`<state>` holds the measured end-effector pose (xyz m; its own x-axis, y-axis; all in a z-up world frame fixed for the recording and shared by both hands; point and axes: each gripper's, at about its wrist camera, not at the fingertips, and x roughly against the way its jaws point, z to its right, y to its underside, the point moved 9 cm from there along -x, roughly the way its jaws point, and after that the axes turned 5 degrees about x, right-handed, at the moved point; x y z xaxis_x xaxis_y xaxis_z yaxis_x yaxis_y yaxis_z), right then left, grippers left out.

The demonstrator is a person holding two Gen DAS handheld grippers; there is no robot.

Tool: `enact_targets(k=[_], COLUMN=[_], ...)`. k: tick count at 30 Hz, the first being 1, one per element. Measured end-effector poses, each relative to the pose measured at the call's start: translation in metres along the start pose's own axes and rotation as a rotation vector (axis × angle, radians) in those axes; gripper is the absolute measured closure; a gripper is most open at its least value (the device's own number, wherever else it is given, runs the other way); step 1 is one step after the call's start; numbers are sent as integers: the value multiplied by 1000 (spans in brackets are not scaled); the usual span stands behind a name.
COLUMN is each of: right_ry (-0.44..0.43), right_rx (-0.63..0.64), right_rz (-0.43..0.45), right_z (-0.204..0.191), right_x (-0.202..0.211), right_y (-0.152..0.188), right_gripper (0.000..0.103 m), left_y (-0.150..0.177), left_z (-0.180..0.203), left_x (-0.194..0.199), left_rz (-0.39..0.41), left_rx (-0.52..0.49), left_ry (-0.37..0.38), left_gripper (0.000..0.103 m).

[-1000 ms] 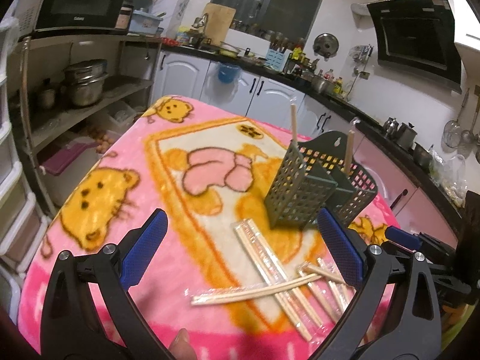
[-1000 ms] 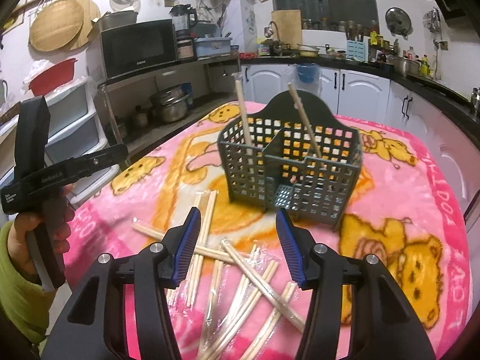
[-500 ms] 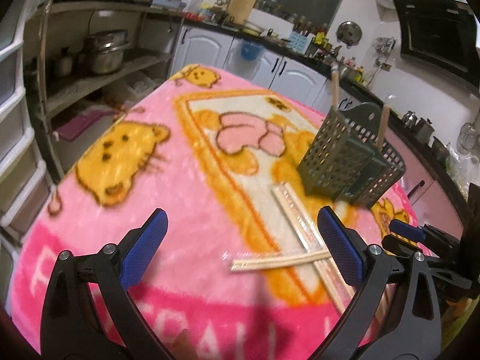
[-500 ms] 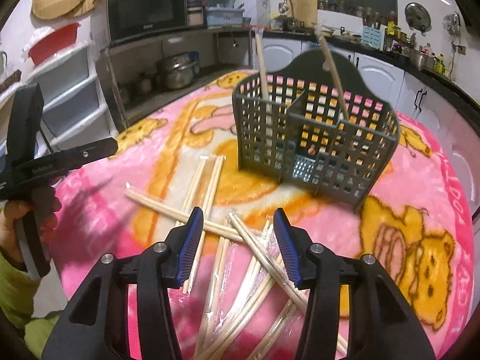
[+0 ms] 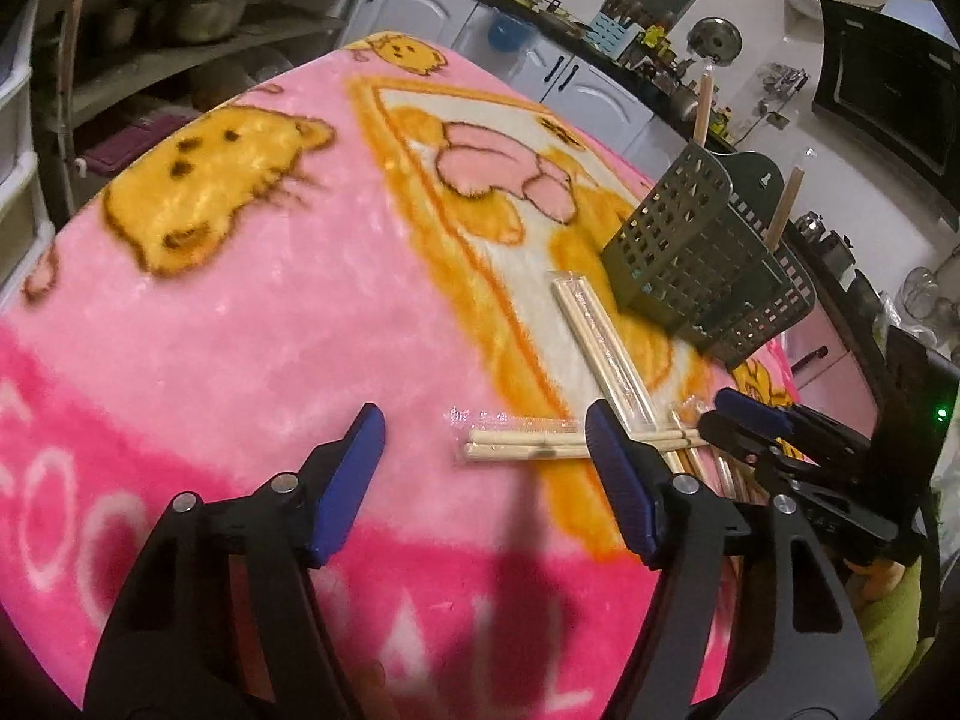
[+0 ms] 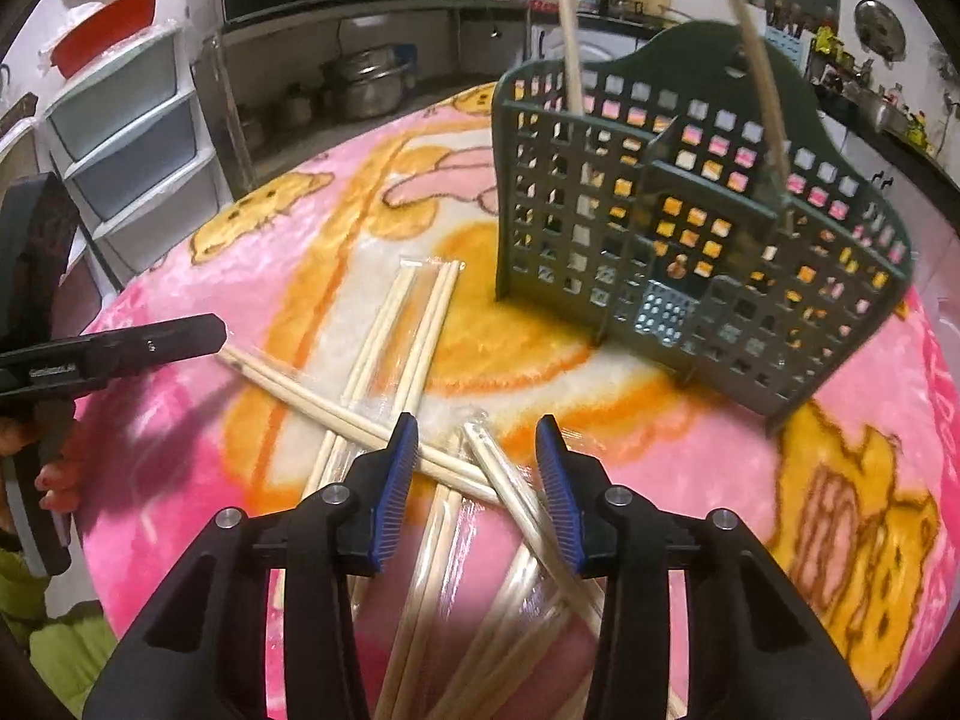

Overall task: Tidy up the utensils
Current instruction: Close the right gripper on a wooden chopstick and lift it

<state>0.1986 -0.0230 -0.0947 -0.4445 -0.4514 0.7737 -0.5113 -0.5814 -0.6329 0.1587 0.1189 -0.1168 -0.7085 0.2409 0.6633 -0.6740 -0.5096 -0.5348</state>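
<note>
Hovering low over the pink blanket [image 5: 252,324], the left gripper [image 5: 485,438] has been narrowing its jaws – they grip nothing, and a wrapped pair of chopsticks [image 5: 522,443] lies just ahead between them. The right gripper [image 6: 477,447] has also been closing, nothing clamped, above crossed chopstick packets [image 6: 384,372]. Beyond stands the green utensil basket [image 6: 690,240] – two pairs upright inside.

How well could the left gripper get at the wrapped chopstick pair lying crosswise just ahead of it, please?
Probably well: the left gripper has open, just-narrowing jaws around the near end of the wrapped chopstick pair, with nothing in between.
</note>
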Motion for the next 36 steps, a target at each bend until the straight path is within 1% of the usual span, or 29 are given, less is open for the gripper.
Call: enact_targets(k=[2, 3, 4, 6, 8, 9, 10, 12, 14, 16, 18, 21, 27, 31, 36], right_ry=[-6, -8, -9, -10, -12, -16, -17, -18, -19, -19, -17, -9, -5, 6, 20], right_rx=[-1, -3, -4, -5, -8, -11, -13, -15, -17, -17, -15, -11, -44, -97, -179], right_rz=[-8, -11, -15, -18, -20, -21, -22, -23, -23, -21, -18, -6, 46, 115, 206], right_z=[0, 1, 2, 3, 5, 6, 6, 6, 6, 6, 6, 7, 16, 30, 54], right_x=[-4, -6, -7, -10, -12, -13, -14, -16, -17, -19, -20, -18, -3, 21, 54], right_y=[-1, -1, -1, -2, -3, -3, -3, -4, -4, -5, -6, -6, -11, -18, -26], right_gripper=[66, 67, 67, 69, 70, 70, 71, 74, 75, 80, 85, 90, 92, 93, 93], left_y=[-1, -2, -3, -3, -4, -5, -5, -4, -3, -2, -2, -1, -12, -27, -51], left_z=[1, 1, 2, 2, 2, 1, 1, 1, 0, 0, 2, 8, 27, 45, 83], left_x=[-4, -5, -5, -9, -11, -12, -12, -13, -13, -12, -12, -11, 1, 16, 33], left_rz=[-3, -4, -4, -5, -3, 0, 1, 0, 1, 1, -2, 5, 56, 103, 168], left_rx=[0, -3, -5, -10, -15, -15, -14, -8, -8, -5, -9, -26, -87, -124, -188], left_ry=[-2, -3, -6, -12, -21, -22, -22, -19, -21, -19, -12, -3, 5, 29, 74], left_gripper=[42, 44, 49, 55, 58, 63, 71, 81, 84, 94, 100, 102, 103, 103, 103])
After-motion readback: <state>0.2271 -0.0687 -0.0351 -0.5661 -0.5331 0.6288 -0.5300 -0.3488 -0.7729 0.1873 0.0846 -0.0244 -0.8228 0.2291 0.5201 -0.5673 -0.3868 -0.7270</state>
